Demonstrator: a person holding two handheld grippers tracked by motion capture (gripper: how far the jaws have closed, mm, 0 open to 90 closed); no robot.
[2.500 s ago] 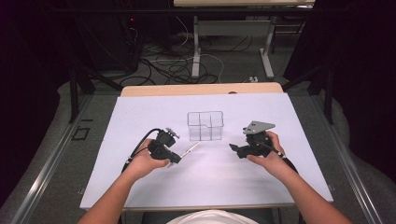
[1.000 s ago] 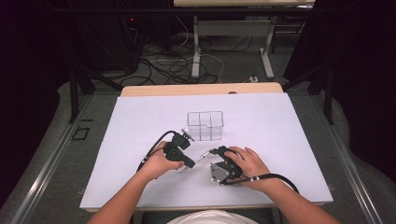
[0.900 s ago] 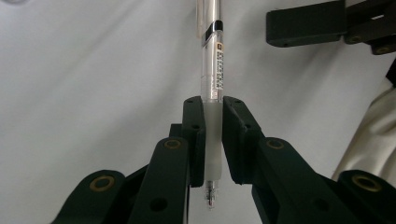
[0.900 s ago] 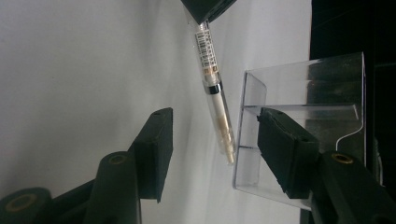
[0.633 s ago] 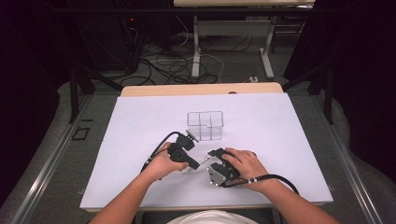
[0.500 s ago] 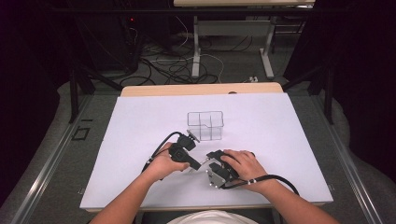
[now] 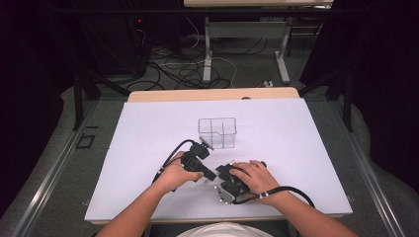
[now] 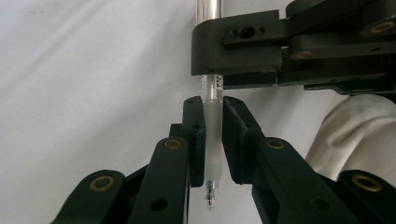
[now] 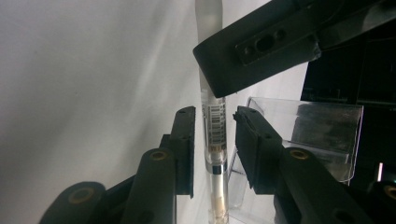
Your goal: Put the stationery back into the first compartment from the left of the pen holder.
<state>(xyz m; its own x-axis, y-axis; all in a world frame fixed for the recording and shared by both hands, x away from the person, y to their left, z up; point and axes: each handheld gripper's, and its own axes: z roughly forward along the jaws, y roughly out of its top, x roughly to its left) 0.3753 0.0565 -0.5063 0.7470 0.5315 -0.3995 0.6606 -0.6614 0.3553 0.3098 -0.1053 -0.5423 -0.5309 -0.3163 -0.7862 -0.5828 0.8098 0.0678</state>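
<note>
Left hand-held gripper [image 8: 212, 140] clenched on the pen's [image 8: 213, 154] frosted grip, near centre of the worktop [image 7: 123, 148]. Right hand-held gripper [image 9: 212, 140] straddles the barrel, jaws released. Handover step, likely; next, right closes, left lets go. Clear box [image 7: 217, 132] just beyond.

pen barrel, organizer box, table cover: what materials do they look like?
Pen: probably plastic; frosted, translucent grip section, clear glossy barrel with a printed barcode, and a small, likely metal tip.
Organizer box: clear rigid plastic, probably acrylic; see-through walls and dividers with bright edge glints.
Table cover: matte white sheet, paper or thin plastic; no glare. Can't tell which.
</note>
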